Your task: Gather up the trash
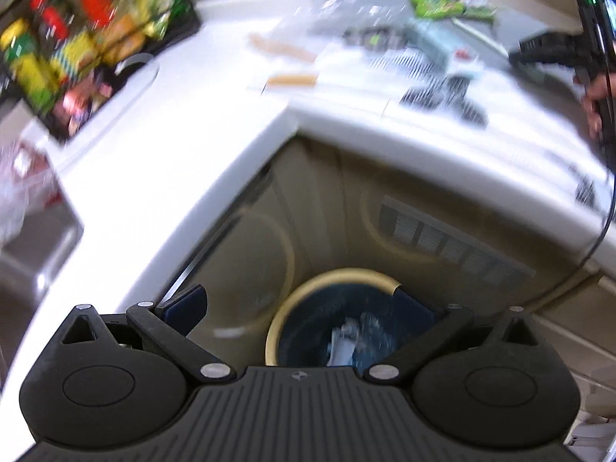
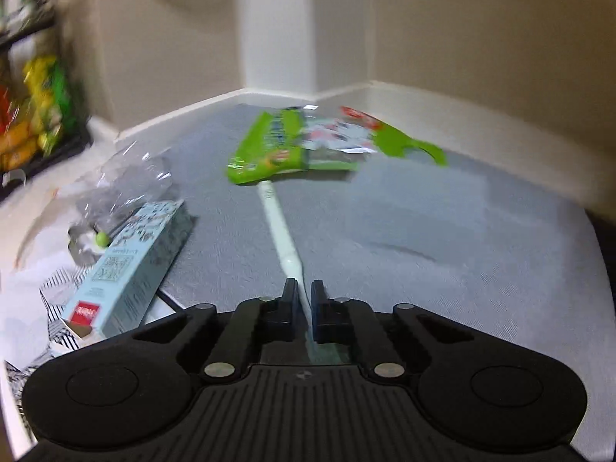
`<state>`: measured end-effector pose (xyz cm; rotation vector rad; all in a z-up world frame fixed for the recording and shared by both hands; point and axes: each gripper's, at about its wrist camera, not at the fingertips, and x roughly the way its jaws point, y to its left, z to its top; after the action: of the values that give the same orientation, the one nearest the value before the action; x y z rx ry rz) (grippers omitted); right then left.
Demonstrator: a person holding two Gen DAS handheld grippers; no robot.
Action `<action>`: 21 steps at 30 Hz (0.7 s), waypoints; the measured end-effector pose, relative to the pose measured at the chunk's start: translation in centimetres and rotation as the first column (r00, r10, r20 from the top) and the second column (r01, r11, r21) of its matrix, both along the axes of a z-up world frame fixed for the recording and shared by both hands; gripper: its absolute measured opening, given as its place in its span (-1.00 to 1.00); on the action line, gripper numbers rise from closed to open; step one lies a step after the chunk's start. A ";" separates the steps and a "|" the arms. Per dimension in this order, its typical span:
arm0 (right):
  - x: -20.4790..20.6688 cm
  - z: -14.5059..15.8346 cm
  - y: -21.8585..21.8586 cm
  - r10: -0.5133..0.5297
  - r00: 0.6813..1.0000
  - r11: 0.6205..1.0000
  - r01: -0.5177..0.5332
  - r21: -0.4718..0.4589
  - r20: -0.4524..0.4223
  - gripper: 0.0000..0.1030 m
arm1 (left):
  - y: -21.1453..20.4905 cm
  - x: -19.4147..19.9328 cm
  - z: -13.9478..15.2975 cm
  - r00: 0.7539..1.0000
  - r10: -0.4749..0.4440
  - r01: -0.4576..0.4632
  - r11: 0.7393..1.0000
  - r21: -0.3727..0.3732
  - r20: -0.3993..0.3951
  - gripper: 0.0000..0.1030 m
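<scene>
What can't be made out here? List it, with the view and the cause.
- Left wrist view: motion blur smears the litter on the white countertop; labels are unreadable.
- Left wrist view: the open left tool covers part of the round cream-rimmed bin, so its contents are unclear.
- Right wrist view: the shut right tool hides the near end of the thin white stick.
- Right wrist view: the green snack packets are blurred; print is illegible.

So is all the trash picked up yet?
Not yet. Some crumpled white trash already lies in the round cream-rimmed bin. The right gripper is shut on a long white paper wrapper. The green snack bag, pale blue carton and clear plastic wrap remain.
</scene>
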<state>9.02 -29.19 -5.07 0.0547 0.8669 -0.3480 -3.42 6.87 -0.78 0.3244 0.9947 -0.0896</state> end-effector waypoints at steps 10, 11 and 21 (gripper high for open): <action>-2.4 0.8 -2.9 -0.090 0.994 0.994 0.087 0.065 0.057 -0.81 | -9.1 8.5 4.1 0.989 -0.094 0.107 0.989 -0.106 0.115 0.99; -2.3 0.7 -2.7 -0.087 0.995 0.994 0.084 0.066 0.056 -0.71 | -10.0 9.6 4.2 0.989 -0.093 0.108 0.986 -0.128 0.115 0.99; -2.0 0.4 -2.0 -0.010 0.996 0.996 0.002 0.088 0.083 0.11 | -18.0 20.7 1.0 0.998 -0.058 0.062 0.989 -0.131 0.035 0.99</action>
<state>6.99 -31.20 -4.62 0.1527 0.7991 -0.3108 17.27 -11.17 0.25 0.2334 0.9434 -0.2037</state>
